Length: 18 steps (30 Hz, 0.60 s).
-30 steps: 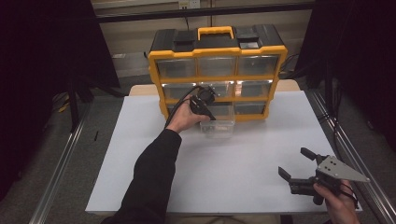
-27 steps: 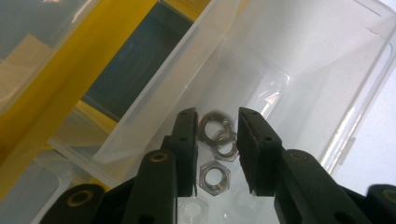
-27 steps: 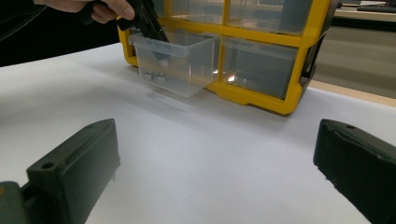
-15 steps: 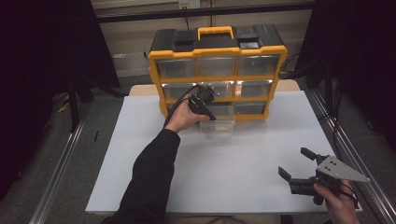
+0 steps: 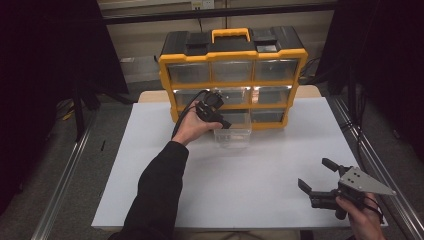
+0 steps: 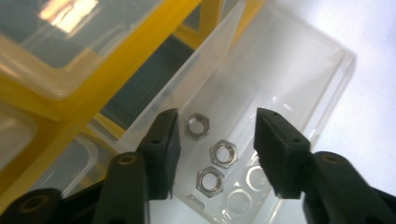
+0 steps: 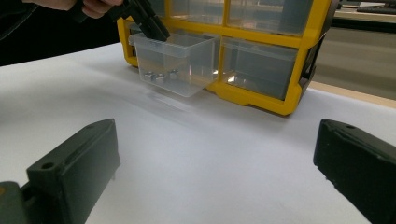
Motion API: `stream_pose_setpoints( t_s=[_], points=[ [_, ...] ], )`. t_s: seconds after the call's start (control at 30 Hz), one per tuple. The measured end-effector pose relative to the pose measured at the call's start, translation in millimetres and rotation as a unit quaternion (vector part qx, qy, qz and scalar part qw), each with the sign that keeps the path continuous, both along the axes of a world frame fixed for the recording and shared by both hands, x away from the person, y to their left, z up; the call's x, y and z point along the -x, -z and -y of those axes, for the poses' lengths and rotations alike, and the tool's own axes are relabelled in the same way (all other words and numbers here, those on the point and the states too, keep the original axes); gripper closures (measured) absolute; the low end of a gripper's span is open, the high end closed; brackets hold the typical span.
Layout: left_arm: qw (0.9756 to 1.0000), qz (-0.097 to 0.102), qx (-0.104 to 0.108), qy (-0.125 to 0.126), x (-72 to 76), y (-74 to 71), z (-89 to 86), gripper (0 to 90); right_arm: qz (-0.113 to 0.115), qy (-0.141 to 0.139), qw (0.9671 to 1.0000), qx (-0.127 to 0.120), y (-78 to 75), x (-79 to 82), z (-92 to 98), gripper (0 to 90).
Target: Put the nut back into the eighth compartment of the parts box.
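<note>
left gripper (image 5: 214,113) hovered over the clear drawer (image 5: 232,136), pulled partway out of the bottom row of the yellow-and-black organizer (image 5: 232,75). jaws apart, just been opening, nothing pressed between the pads. seen in the left gripper view: three hex nuts (image 6: 217,154) lying flat on the drawer's clear floor, framed between the two black jaws but below them, untouched. one nut nearer the left jaw, the other two close together toward the drawer's front. drawer's near wall right by the left jaw; whether touching, could not tell.

seen in the right gripper view: same drawer (image 7: 175,63) jutting forward from the organizer's (image 7: 275,100) lower middle slot, its front end over the white tabletop (image 7: 187,163), the nuts (image 7: 160,75) a small metallic cluster at its bottom. left gripper (image 7: 147,21) tilted down over the drawer's upper rim, held by a hand (image 7: 88,6) at the top edge of that view.

right gripper (image 5: 320,184) held low over the near right corner of the white table (image 5: 150,165), well apart from the organizer and drawer. jaws spread wide, empty, only bare tabletop between them. grey three-cornered plate (image 5: 365,181) on top, hand (image 5: 360,217) wrapped around its grip from below.

other drawers of the organizer closed, the black and yellow carry handle (image 5: 231,34) on top.
</note>
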<state>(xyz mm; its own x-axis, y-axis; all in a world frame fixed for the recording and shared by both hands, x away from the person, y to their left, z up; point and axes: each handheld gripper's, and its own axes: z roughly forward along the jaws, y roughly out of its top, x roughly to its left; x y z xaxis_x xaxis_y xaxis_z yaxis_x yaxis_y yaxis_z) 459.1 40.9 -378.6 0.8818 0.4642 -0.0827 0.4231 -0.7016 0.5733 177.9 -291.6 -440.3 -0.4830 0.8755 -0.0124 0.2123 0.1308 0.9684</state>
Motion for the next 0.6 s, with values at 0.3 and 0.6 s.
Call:
stream_pose_setpoints(
  t_s=[0.3,0.6],
  points=[
    [0.9988,0.006,0.048,0.009,7.4,-11.3,-9.3,36.9,-0.001,-0.001,1.0000,0.001,0.0,-0.1,0.2,0.1],
    [0.9974,0.042,0.059,0.001,14.4,-7.0,-19.3,19.3,0.000,0.000,1.0000,0.001,0.2,-0.2,0.3,0.1]
  ],
)
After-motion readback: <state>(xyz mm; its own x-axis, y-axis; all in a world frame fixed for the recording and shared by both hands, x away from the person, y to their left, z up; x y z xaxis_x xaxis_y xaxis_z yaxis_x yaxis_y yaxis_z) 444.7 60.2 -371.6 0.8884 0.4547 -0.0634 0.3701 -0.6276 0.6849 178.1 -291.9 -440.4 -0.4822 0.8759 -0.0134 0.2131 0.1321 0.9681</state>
